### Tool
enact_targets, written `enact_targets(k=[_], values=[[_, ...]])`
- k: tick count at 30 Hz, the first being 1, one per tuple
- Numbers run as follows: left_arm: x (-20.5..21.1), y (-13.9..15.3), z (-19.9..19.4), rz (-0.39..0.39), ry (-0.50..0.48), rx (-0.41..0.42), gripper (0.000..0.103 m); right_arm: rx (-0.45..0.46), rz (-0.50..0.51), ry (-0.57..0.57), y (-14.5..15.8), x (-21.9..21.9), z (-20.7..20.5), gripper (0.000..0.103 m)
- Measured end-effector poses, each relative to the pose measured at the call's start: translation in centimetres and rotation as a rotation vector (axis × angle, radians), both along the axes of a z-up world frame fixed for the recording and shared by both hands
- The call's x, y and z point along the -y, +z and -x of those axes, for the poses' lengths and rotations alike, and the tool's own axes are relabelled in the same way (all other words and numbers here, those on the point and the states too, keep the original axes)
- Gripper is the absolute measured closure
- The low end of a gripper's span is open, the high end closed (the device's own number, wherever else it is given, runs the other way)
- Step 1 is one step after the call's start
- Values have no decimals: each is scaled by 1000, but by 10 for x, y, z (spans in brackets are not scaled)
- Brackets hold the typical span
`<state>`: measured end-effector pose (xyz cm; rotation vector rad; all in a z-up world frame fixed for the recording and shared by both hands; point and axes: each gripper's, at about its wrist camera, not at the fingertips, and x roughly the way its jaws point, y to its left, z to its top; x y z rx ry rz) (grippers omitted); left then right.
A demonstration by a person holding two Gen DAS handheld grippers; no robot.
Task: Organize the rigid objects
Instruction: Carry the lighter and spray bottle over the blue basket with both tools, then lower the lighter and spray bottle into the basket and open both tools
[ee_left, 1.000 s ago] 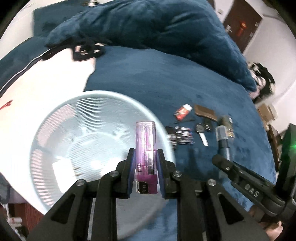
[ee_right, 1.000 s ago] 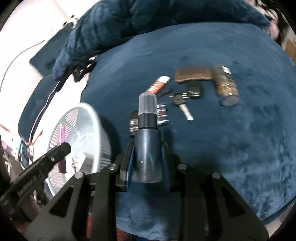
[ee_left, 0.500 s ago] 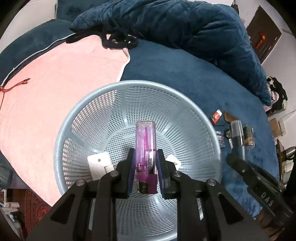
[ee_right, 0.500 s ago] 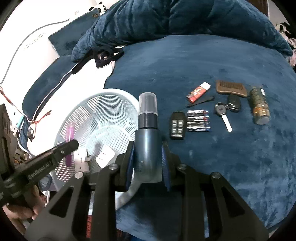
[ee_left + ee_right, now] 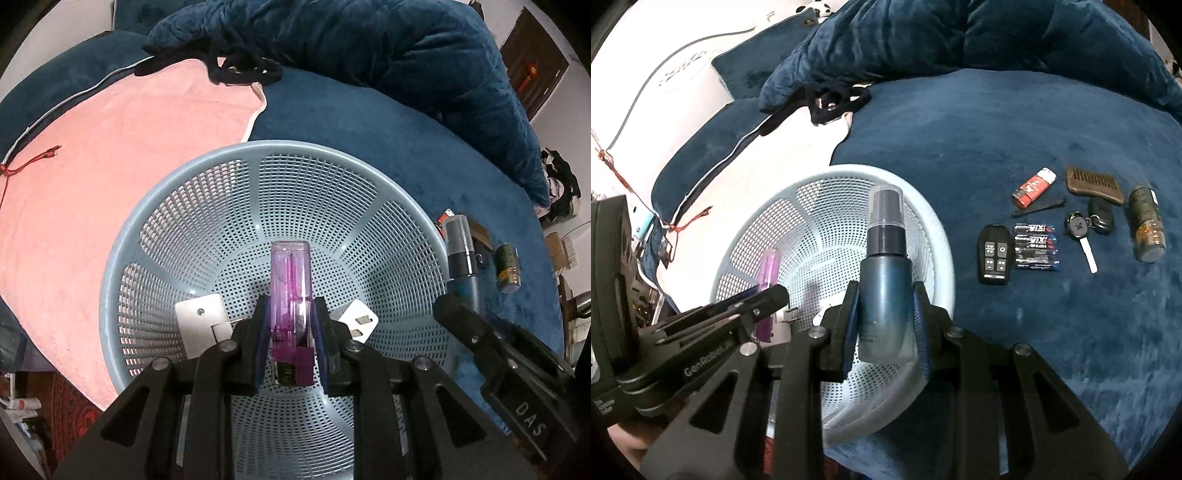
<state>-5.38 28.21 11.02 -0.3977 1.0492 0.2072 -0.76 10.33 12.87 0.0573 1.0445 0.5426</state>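
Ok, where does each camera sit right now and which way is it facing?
Left wrist: rides the left gripper, tilted down into the blue basket; its fingers clamp a purple lighter; the right gripper shows at right.
Right wrist: rides the right gripper, tilted down over the basket rim toward items on the blue blanket; its fingers clamp a spray bottle; the left gripper shows at left.
Shared: basket, lighter, bottle.

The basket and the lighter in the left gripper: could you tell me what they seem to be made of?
The basket looks like pale blue moulded plastic, matte, judging by its even perforated grid and ribs. The lighter seems translucent purple plastic, glossy; its inner parts show through.
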Motion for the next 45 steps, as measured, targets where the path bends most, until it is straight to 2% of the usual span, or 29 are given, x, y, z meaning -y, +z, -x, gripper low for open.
enact_targets(k=[14,18,19,20,22,23,25,26,28,30,36,45], values=[[-1,1,1,-2,4,3,82,-4,9,7,-2,-2,2,76],[-1,4,2,-29,24,6,80,-25,-25,16,-4,-2,0,73],[-1,5,2,-40,33,6,64,-29,-33,10,-4,-1,-1,72],[-2,6,3,-48,45,6,37,-30,-39,2,-3,0,-1,69],[-8,9,5,-50,81,15,9,-21,-46,-21,-1,4,-2,39],[-10,10,6,-55,100,19,4,-7,-45,-44,1,8,-1,34],[-15,12,8,-71,123,20,1,9,-43,-69,3,14,-1,19],[-16,13,9,-83,127,14,1,12,-42,-82,4,17,-1,16],[-15,13,9,-114,131,7,1,-3,-43,-98,2,22,-2,4],[-14,14,10,-130,130,1,1,-24,-23,-103,-2,24,-3,0],[-7,15,10,-146,116,-10,1,-24,46,-89,-4,25,1,0],[9,14,6,-163,81,-24,1,-20,86,-111,-5,40,2,0]])
